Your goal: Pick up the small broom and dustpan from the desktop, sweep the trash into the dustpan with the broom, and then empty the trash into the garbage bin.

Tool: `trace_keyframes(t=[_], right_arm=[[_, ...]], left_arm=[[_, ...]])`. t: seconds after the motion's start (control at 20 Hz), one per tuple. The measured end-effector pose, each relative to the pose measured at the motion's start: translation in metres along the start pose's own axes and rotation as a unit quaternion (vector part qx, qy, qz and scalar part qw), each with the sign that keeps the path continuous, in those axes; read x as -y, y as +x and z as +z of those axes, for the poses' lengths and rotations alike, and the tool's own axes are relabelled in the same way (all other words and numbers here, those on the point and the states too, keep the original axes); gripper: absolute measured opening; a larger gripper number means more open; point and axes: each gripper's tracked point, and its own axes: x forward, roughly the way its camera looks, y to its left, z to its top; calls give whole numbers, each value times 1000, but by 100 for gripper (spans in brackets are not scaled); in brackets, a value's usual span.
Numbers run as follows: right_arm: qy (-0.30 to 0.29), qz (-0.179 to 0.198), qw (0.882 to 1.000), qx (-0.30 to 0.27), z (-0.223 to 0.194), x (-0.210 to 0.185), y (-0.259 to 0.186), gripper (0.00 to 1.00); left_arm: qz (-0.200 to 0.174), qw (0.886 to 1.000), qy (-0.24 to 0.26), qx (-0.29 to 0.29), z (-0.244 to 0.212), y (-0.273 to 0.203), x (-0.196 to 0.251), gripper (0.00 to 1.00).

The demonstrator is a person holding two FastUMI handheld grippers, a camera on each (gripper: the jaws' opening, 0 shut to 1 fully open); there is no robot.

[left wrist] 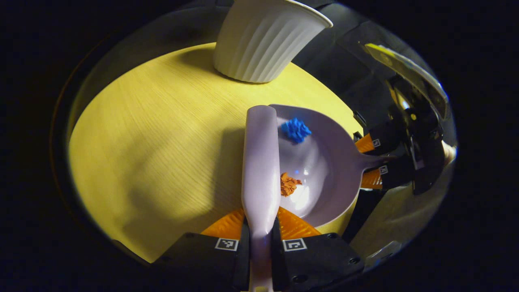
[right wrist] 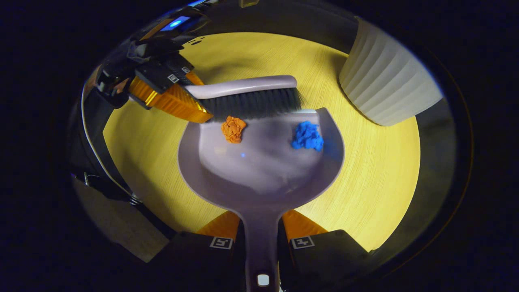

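While both tools are held over the yellow desktop, the scene reads as follows
Left gripper: its two fingers are closed tight on the handle of the small broom, which runs straight away from the camera in the left gripper view
Right gripper: its fingers are clamped on the handle of the dustpan; the left gripper view shows it at the right edge of the table, gripping that same handle
Broom position: in the right gripper view the broom's dark bristles sit along the far lip of the dustpan, touching or just above it, with the left gripper at the far left
Dustpan position: flat or nearly flat on the table, open mouth facing away from the right gripper
Orange trash: a crumpled scrap inside the pan, near its far left edge, just beside the bristles
Blue trash: a crumpled scrap inside the pan toward its far right edge, well apart from the orange one
Garbage bin: a white ribbed container standing on the table, beyond the pan to the far right in the right gripper view, near but not touching the dustpan
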Motion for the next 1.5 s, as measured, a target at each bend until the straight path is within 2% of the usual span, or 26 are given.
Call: trace_keyframes(t=[0.1,0.15,0.2,0.35,0.4,0.5,0.65,0.85,0.9,0.95,1.05,1.15,1.3,1.4,1.5], right_arm=[[10,-7,1000,20,-3,-3,-2,37],[17,-10,999,30,-4,-3,-3,41],[27,-13,999,39,-5,-3,-9,33],[65,-17,997,47,-6,1,-34,41],[77,-22,995,51,-5,3,-46,37],[100,-34,992,62,-3,13,-76,37],[128,-62,987,72,3,40,-127,37],[167,-97,976,104,26,90,-210,37],[177,-103,972,114,35,102,-229,33],[185,-108,969,123,43,110,-244,37],[203,-119,962,141,60,133,-269,37],[210,-145,956,146,77,166,-278,37],[188,-213,950,127,97,215,-286,37],[158,-248,950,101,107,240,-287,37],[120,-263,955,65,122,256,-285,36]], left_arm=[[47,997,-36,44,5,-26,-2,25],[70,994,-57,66,6,-39,-6,25],[103,987,-85,88,-1,-51,-16,25],[171,967,-140,125,-29,-87,-42,25],[183,961,-159,135,-38,-97,-46,24],[190,951,-195,147,-57,-103,-49,25],[198,946,-218,138,-84,-106,-63,25],[196,951,-210,117,-114,-102,-61,25],[190,952,-210,114,-118,-102,-60,25],[184,954,-210,111,-124,-99,-58,25],[176,956,-208,106,-132,-98,-56,25],[170,959,-202,104,-137,-98,-54,24],[168,962,-190,104,-139,-98,-58,25],[167,962,-188,104,-141,-99,-60,25],[168,961,-193,105,-145,-100,-62,25]])
